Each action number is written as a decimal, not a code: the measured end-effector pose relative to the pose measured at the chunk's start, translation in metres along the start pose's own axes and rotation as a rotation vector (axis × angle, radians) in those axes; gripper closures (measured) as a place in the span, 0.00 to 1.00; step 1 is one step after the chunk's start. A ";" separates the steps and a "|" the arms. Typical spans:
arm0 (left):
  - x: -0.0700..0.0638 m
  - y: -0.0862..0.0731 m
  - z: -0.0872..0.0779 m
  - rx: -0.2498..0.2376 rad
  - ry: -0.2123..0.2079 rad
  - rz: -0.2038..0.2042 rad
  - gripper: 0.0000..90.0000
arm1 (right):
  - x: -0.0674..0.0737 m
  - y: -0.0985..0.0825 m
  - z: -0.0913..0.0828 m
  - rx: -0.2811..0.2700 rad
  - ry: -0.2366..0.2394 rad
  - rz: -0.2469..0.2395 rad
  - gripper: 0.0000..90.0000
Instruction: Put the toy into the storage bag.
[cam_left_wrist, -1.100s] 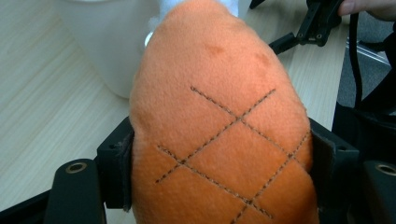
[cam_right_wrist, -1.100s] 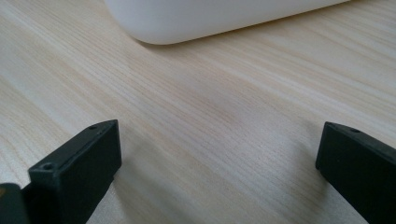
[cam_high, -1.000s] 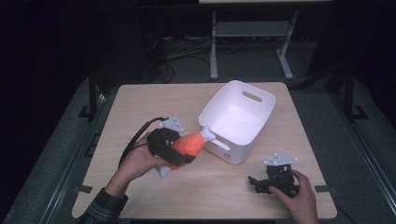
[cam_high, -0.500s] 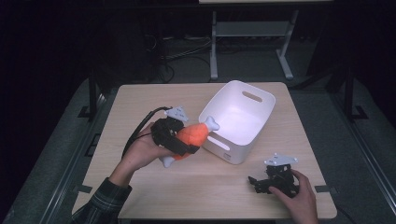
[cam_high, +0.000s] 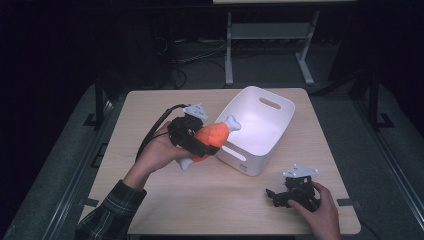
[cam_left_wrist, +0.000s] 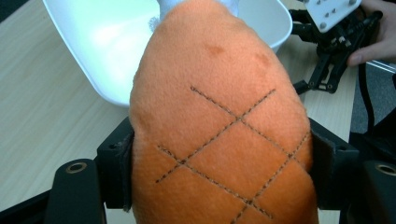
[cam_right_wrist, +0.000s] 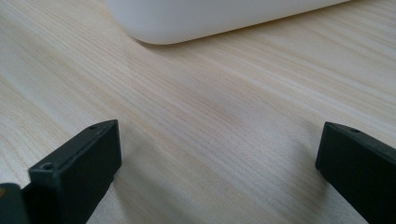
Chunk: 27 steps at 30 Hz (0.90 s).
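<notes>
The left tongs (cam_high: 202, 145) are clamped on an orange plush drumstick (cam_high: 212, 137), the black jaws pressing into its fat middle from both sides, as the left gripper view makes plain. The toy is held up off the tabletop (cam_high: 150, 110), tilted, its white bone end poking over the near-left rim of the white bin (cam_high: 260, 127) while the other white knob hangs down to the near side. This looks like the carrying step: the toy is lifted and at the bin's edge, not yet inside.

The next move, I'd judge, calls for bringing the toy further right and far, past the rim and over the bin's hollow, then letting the jaws part so it drops in. The risk is the lower knob catching the rim.

The right tongs (cam_high: 287, 196) rest on the tabletop at the near right, jaws spread wide with nothing but bare wood between them.

No brand, label or writing can be read anywhere; the toy carries only stitched criss-cross lines.
</notes>
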<state>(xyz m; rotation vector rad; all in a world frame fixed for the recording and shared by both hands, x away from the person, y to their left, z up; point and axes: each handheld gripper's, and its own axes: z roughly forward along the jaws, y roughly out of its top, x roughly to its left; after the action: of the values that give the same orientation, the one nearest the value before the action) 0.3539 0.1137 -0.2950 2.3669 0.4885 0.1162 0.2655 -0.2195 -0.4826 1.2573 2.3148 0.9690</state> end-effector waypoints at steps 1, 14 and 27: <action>0.000 0.000 0.000 0.000 0.000 0.000 0.28 | 0.000 0.000 0.000 0.000 0.000 0.000 0.00; 0.011 0.028 0.003 -0.016 0.008 -0.002 0.28 | 0.000 0.000 0.000 0.001 -0.001 0.000 0.00; 0.025 0.057 0.014 -0.004 0.039 -0.004 0.29 | 0.000 0.000 0.000 0.002 0.000 0.003 0.00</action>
<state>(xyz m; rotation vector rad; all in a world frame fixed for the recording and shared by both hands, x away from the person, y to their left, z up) 0.3976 0.0756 -0.2688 2.3636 0.5109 0.1618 0.2653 -0.2193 -0.4825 1.2618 2.3153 0.9675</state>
